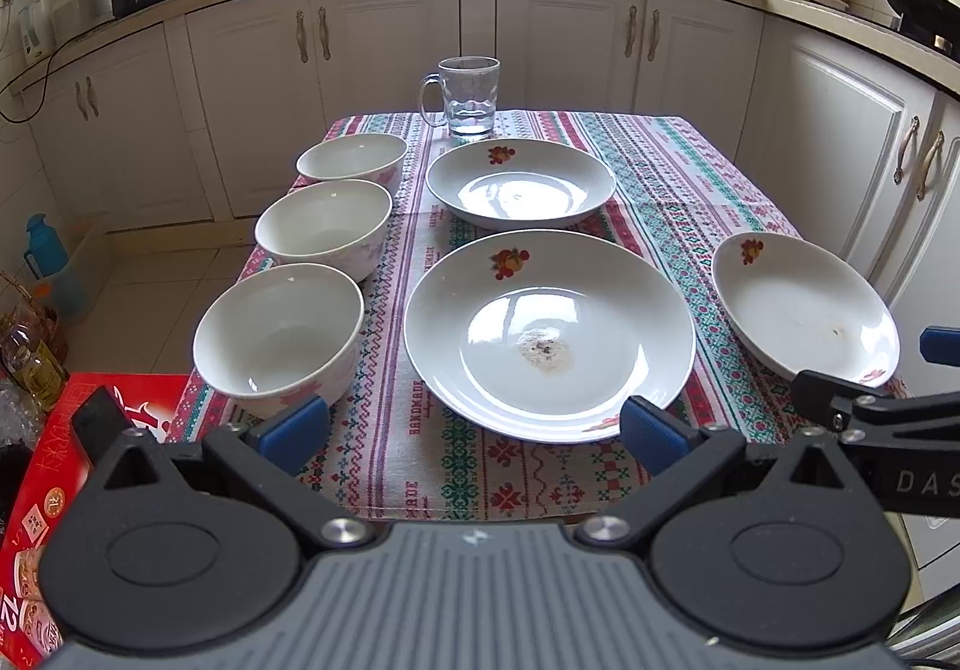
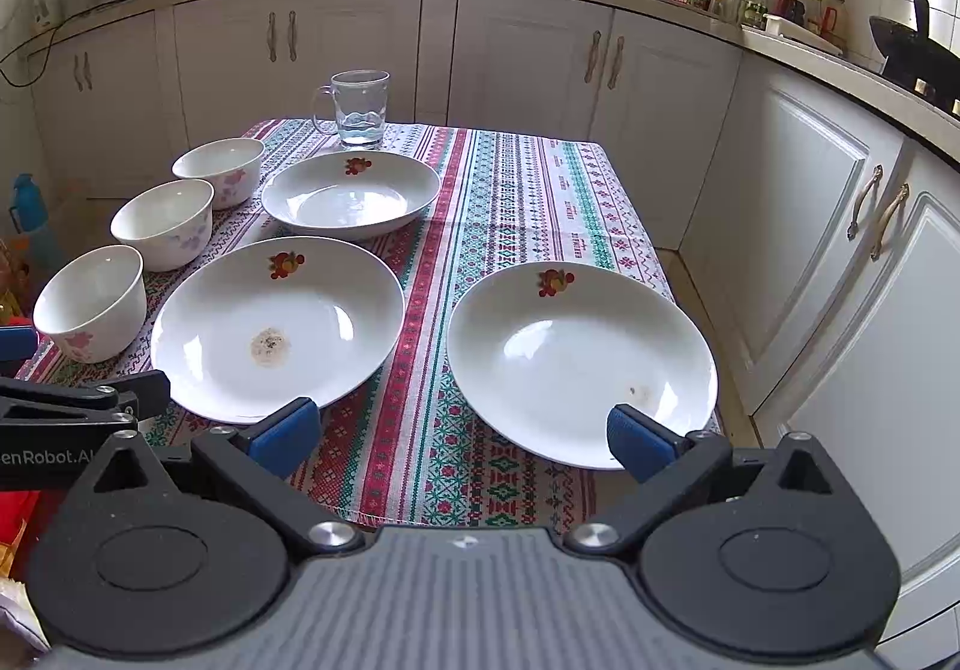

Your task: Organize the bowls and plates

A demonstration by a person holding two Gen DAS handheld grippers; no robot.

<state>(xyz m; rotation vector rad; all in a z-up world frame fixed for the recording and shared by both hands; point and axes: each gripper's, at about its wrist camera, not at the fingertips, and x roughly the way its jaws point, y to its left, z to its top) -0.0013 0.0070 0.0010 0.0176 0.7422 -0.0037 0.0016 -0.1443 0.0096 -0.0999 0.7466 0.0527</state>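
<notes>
Both claws, left [image 1: 474, 433] and right [image 2: 462, 439], are hanging released and empty at the near edge of the surface [image 2: 510, 178]. Three bowls [image 1: 279, 337] are sitting left, three plates [image 1: 549, 334] right. Risk: the right plate [image 2: 582, 364] is overhanging the edge; a nudge could tip it off.

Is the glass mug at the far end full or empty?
Nearly empty: the glass mug stands upright with only a shallow layer of clear liquid at its bottom.

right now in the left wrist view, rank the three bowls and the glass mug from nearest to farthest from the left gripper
1. Near bowl, beside the left gripper, table's left edge.
2. Middle bowl, behind it.
3. Far bowl, end of the row.
4. Glass mug, far edge, centre.
</notes>
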